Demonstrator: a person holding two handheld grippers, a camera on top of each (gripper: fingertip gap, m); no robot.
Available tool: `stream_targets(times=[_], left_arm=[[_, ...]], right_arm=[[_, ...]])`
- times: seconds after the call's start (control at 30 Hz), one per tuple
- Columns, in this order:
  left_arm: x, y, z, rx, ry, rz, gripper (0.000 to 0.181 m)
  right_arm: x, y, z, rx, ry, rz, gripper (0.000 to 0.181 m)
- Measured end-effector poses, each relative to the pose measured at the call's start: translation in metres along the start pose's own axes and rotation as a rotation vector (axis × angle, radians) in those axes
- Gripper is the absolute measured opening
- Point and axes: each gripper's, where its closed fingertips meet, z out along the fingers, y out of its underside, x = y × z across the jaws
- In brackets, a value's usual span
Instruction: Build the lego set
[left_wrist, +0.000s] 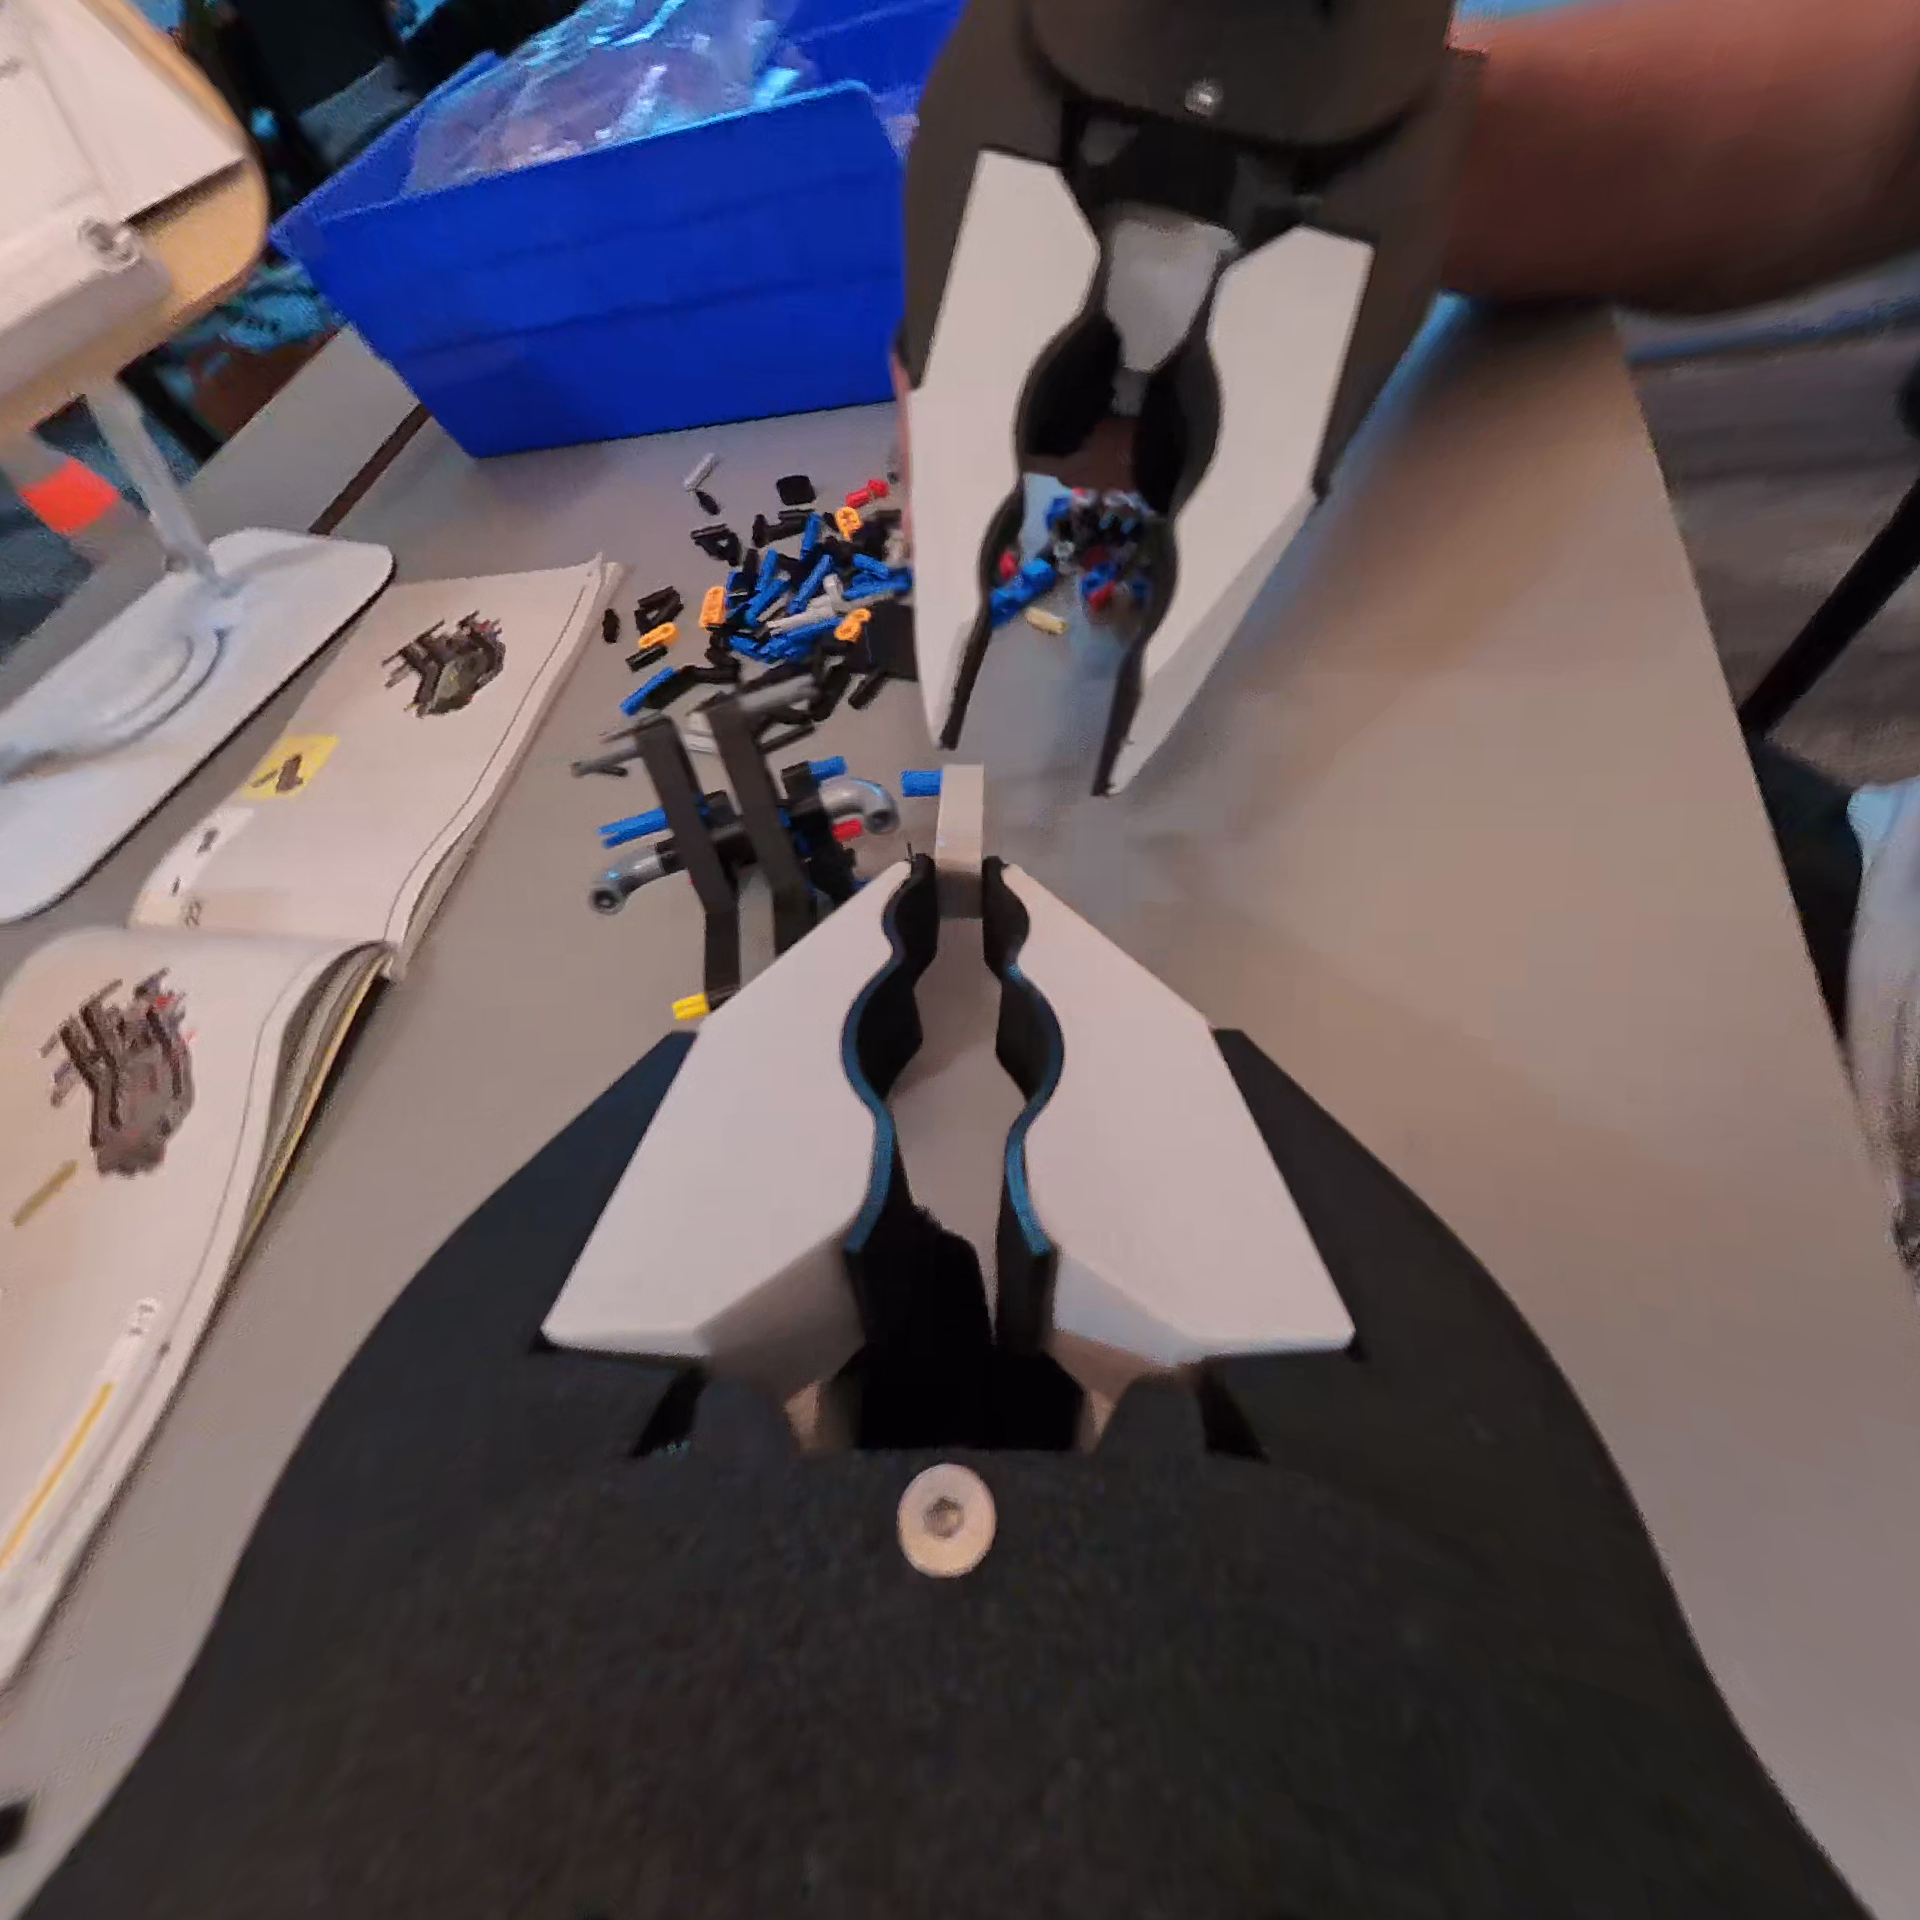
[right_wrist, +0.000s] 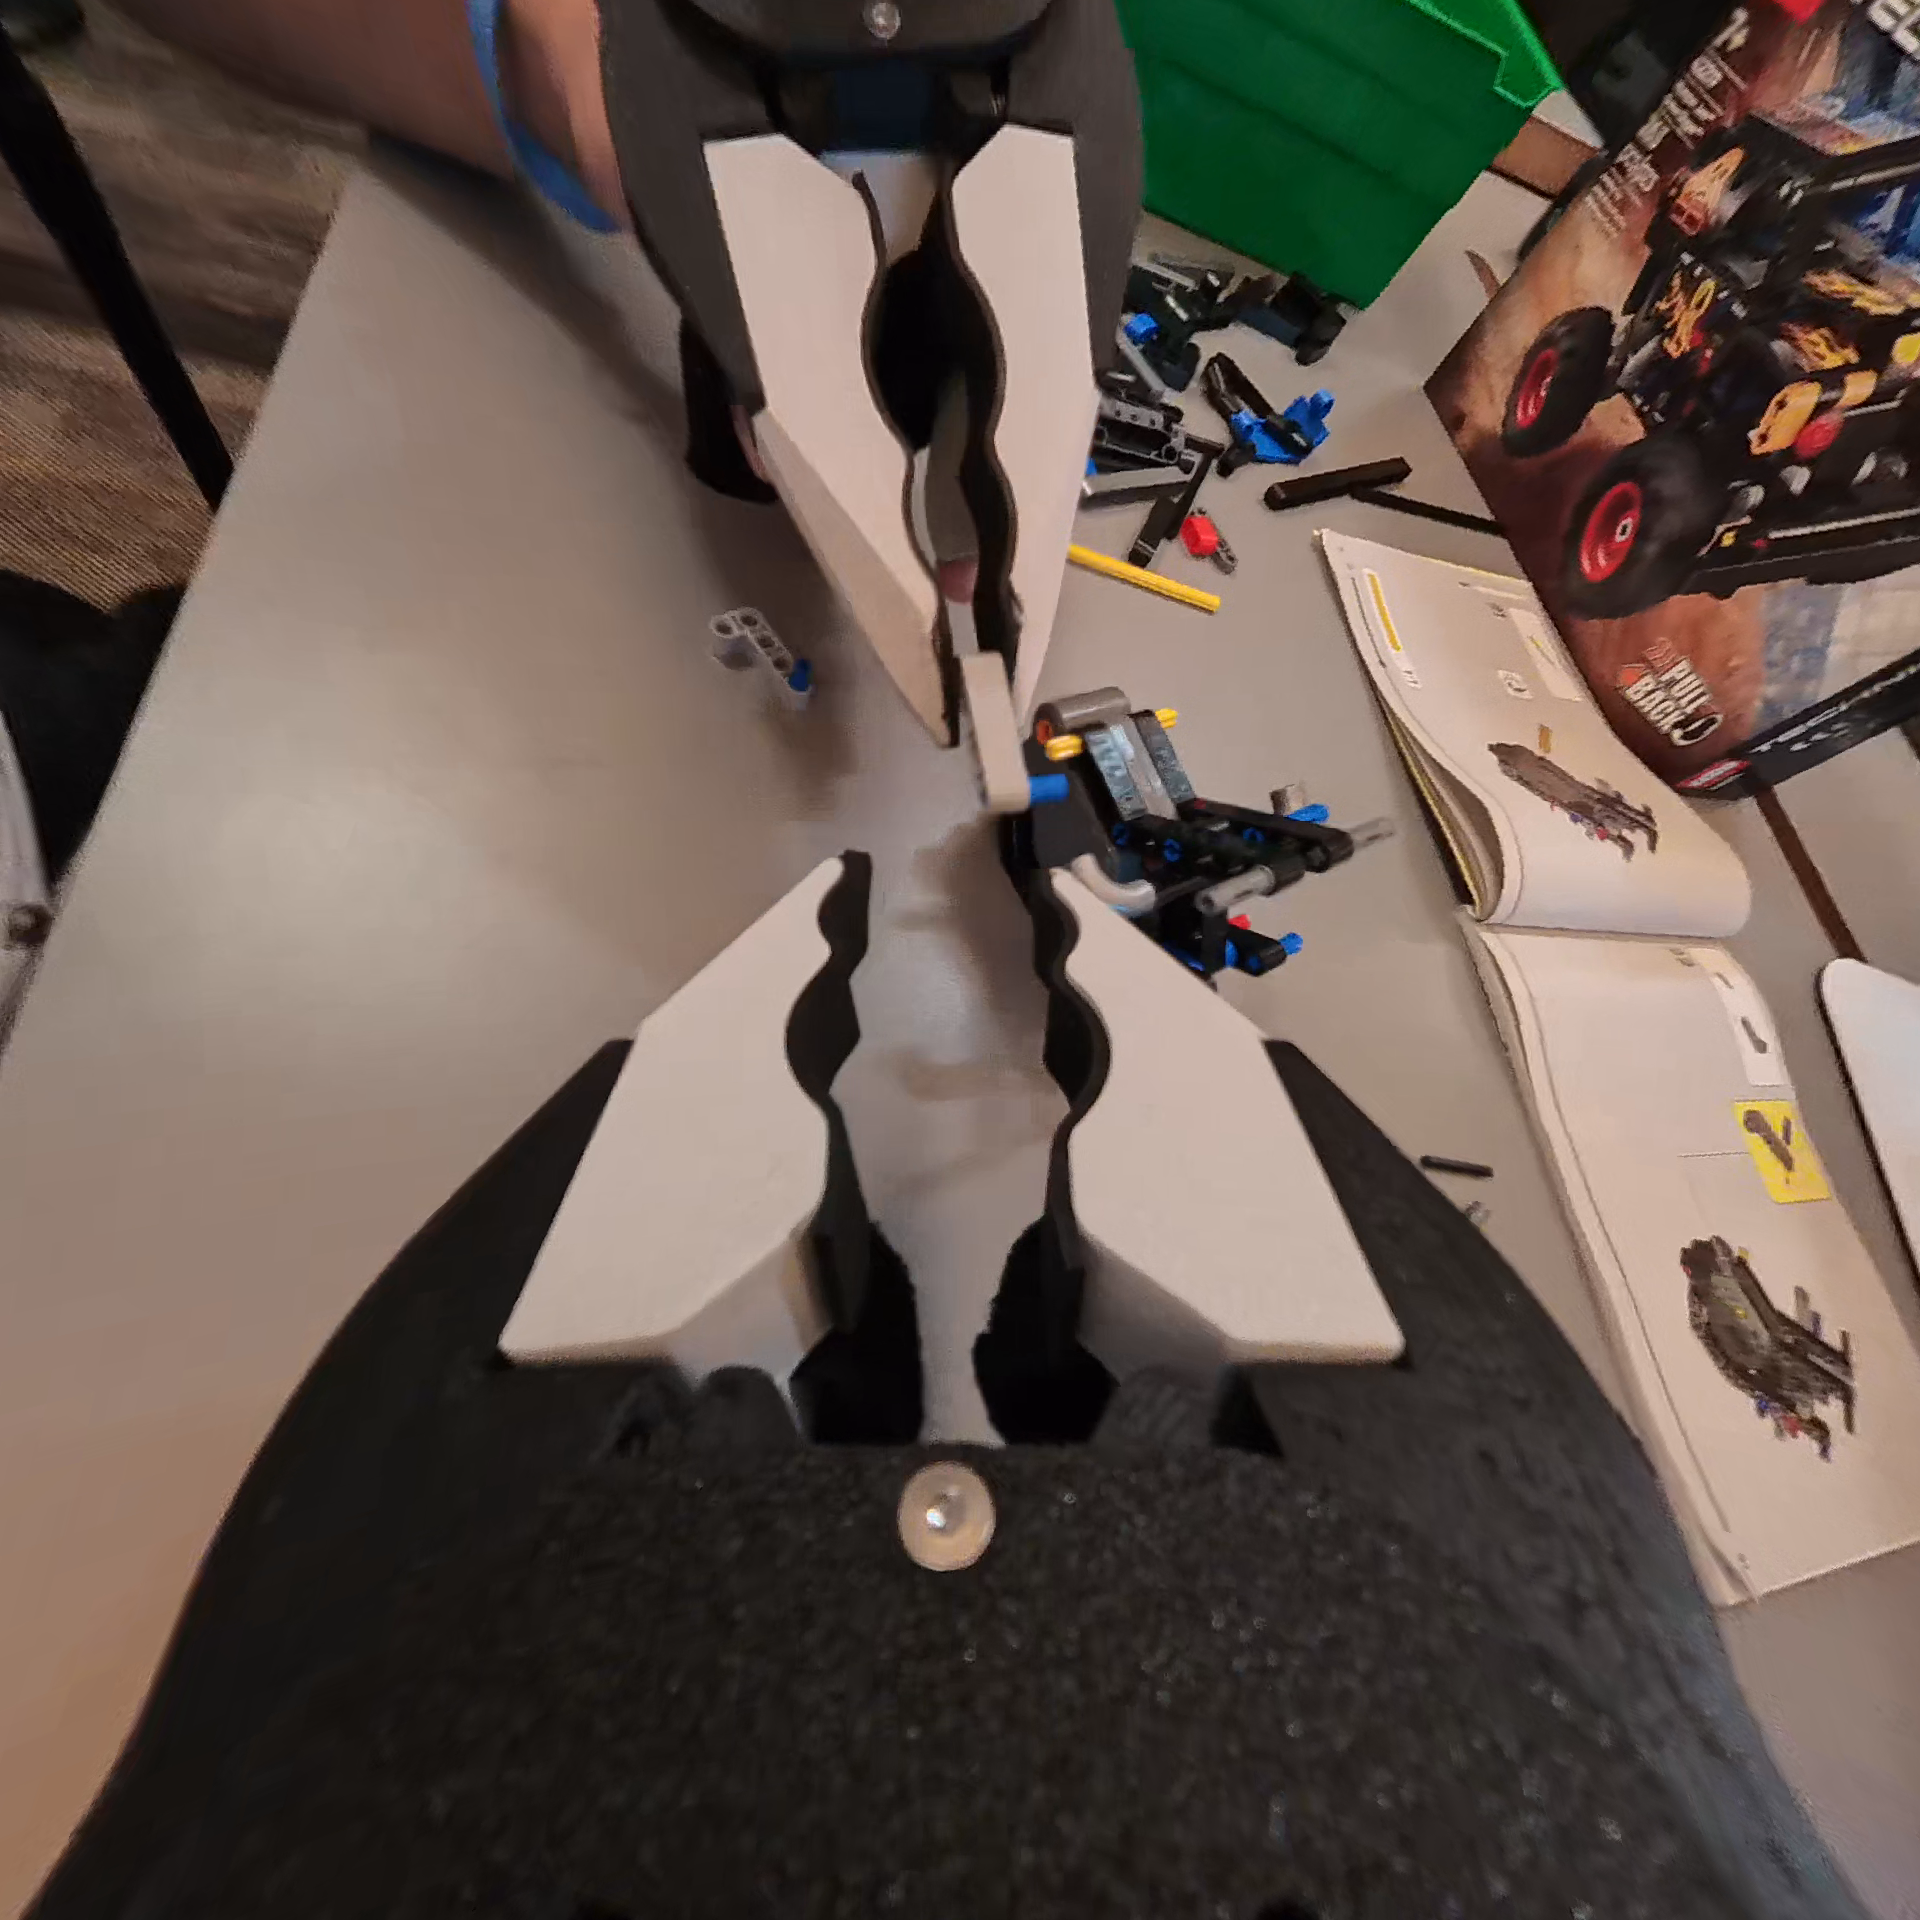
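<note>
Pale grey, a flat lego piece sits pinched at the very tips of the left gripper, sticking out past its fingers; from the other side the same piece hangs off those tips with a blue pin on it. The right gripper faces it from just beside, fingers parted and holding nothing, the piece just beyond their tips. Next to the piece, a half-built black and blue model lies on the grey counter. Farther off are a heap of loose parts, an open instruction booklet, the set's box, a blue bin and a green bin.
</note>
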Motion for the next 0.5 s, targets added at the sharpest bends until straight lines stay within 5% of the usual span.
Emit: stream_targets(times=[0.23, 0.5], left_arm=[[-0.01, -0.003, -0.016, 0.057, -0.1, -0.256, 0.006], [-0.009, 0.017, -0.008, 0.02, -0.062, -0.359, 0.006]], right_arm=[[0.019, -0.03, -0.025, 0.107, -0.084, 0.128, 0.046], [0.04, -0.024, 0.025, -0.149, -0.267, -0.008, 0.084]])
